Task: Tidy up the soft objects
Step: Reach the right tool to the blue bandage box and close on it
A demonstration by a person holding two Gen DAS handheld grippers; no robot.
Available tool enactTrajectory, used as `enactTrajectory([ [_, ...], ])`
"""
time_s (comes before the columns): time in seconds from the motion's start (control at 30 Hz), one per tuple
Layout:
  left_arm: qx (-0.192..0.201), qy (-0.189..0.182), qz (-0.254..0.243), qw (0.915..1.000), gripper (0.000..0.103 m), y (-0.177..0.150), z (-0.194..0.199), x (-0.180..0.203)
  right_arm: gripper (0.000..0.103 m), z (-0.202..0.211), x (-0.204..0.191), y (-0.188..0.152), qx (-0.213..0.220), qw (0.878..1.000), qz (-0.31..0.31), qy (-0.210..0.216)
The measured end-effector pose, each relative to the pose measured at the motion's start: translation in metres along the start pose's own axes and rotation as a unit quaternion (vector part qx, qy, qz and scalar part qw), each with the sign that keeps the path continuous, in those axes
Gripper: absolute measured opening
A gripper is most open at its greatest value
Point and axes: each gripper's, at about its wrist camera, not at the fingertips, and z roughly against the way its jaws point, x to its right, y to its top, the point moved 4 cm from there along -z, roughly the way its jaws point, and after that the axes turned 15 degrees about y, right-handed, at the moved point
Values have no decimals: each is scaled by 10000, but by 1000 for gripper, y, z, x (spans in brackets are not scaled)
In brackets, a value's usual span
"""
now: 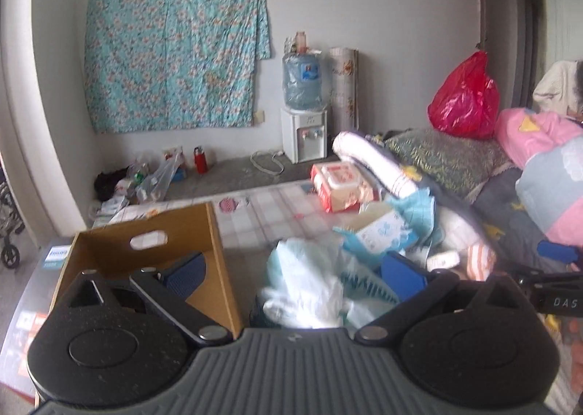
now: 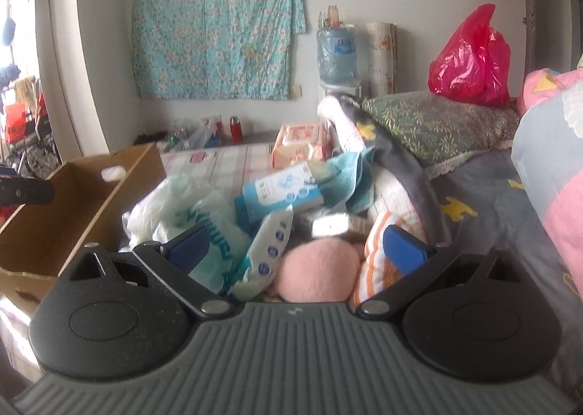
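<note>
Both grippers (image 1: 295, 269) (image 2: 297, 251) gape wide — seemingly empty — over soft clutter (image 2: 233, 218).

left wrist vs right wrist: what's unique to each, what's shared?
Left wrist only: the white dispenser base with its taps under the water jug, a white cable on the ledge, and the right gripper at the frame's right edge.

Right wrist only: a pink plush ball between its open jaws, and a wipes pack.

Both: cardboard box, floral cloth on the wall, red plastic bag, green patterned pillow.
</note>
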Motion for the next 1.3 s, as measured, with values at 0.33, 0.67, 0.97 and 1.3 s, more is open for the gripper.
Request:
enactTrajectory([
  [0.33, -105, -948, -610, 9936, 102, 67, -152, 70, 90, -90, 56, 37, 90, 9893, -1394, 414],
  [0.67, -1322, -2137, -1137, 9612, 58, 50, -273, 128, 37, -195, 64, 18, -627, 9772, -2006, 296],
  [0.97, -2376, -2525, -1034, 9322, 40, 20, -325, 159, 28, -241, 73, 3, -1113, 9677, -2264, -14],
  [1.3, -2759, -3115, -526, 9078, 43, 16, -327, 151, 26, -249, 80, 3, -1150, 9630, -2438, 85],
])
